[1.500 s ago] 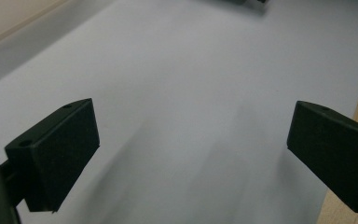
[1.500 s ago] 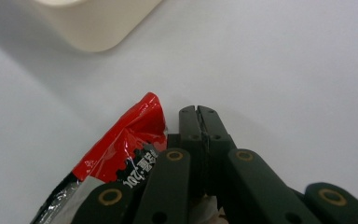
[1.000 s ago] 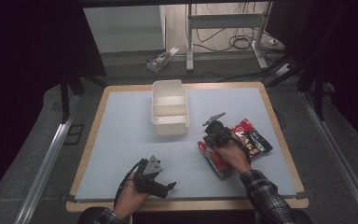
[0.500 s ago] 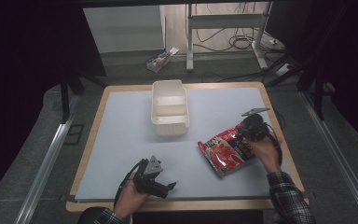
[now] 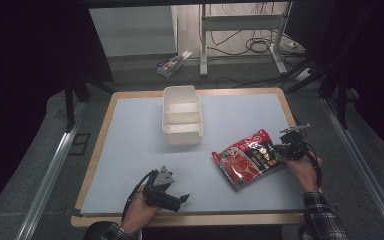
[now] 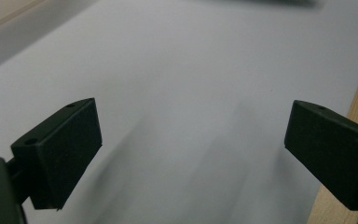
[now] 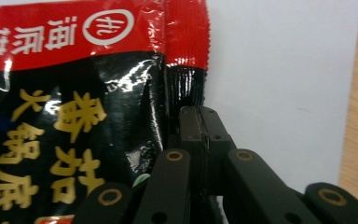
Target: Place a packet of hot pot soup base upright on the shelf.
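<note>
The left gripper [image 5: 180, 199] rested near-left, jaws wide apart and empty. The hotpot seasoning packet [image 5: 247, 158] lay right of centre, its sealed edge clamped by the right gripper [image 5: 280, 152]. Best practice: grip the seal only, drag flat.

One red-and-black foil food packet [image 5: 247, 159]; one white plastic two-compartment container [image 5: 182, 122]; two black handheld grippers: left [image 5: 180, 200], right [image 5: 278, 150].

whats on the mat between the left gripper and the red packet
Nothing: in the high view the stretch of pale mat between the left gripper and the red packet is bare. The white tray stands farther back, off that line.
</note>
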Available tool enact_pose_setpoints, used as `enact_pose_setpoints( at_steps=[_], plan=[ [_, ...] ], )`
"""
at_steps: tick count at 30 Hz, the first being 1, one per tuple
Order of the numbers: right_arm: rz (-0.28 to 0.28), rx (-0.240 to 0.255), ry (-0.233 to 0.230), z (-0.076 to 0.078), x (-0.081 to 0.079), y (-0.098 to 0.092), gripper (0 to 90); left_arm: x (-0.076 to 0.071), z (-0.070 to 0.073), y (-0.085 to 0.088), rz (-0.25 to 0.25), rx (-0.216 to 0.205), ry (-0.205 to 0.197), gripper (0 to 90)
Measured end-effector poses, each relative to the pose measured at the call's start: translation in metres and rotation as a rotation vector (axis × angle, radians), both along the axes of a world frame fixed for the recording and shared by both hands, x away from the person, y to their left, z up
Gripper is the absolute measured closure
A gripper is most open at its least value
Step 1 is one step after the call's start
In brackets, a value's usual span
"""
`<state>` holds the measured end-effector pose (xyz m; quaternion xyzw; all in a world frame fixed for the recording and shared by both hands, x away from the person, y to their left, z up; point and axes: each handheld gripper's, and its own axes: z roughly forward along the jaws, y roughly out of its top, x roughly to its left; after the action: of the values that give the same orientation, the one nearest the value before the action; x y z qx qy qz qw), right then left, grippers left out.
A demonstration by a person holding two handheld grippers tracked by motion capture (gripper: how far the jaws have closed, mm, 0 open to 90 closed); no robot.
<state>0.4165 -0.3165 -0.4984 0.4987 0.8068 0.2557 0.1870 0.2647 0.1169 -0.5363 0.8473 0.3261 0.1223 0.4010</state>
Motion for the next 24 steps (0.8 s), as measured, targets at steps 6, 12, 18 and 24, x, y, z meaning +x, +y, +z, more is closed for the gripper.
enact_pose_setpoints(
  at_steps=[6, 12, 18, 24],
  plan=[
    [0.002, 0.034, 0.023, -0.002, -0.01, 0.013, 89.4, 0.001, 0.001, 0.001, 0.005, -0.017, 0.007, 3.8],
    [0.067, 0.009, 0.027, -0.003, -0.022, 0.04, 89.4, 0.002, 0.002, 0.001, -0.004, -0.017, 0.007, 2.8],
    [0.149, 0.009, 0.025, -0.006, -0.038, 0.073, 89.4, 0.002, 0.006, 0.001, -0.014, -0.02, -0.001, 4.7],
    [0.203, -0.008, 0.008, -0.007, -0.04, 0.082, 88.9, 0.003, 0.01, 0.002, -0.003, -0.035, 0.005, 13.5]
  ],
)
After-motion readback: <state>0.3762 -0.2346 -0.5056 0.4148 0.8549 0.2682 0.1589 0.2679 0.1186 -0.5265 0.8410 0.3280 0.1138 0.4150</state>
